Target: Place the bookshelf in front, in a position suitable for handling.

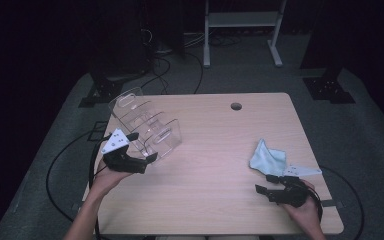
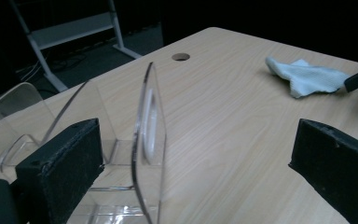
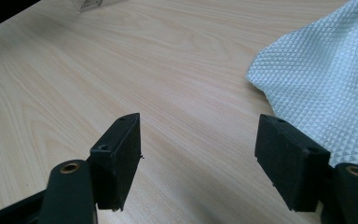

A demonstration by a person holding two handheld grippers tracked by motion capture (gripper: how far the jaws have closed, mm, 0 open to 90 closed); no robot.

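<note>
Left gripper: jaws wide, straddling clear acrylic rack, unclenched. Right gripper: wide, empty, beside blue cloth.

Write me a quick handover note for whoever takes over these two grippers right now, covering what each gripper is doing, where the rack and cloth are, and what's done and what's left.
Left gripper: open, at the near end of the clear rack, one panel standing between its jaws, not clamped.
Right gripper: open, empty, low over the table just beside the cloth.
Rack: upright at the table's left side.
Cloth: crumpled on the right side, not gripped.
Done: both grippers brought up to their things.
Left, probably: close left on the rack to steady it, pick up the cloth with the right, then wipe the rack.
</note>
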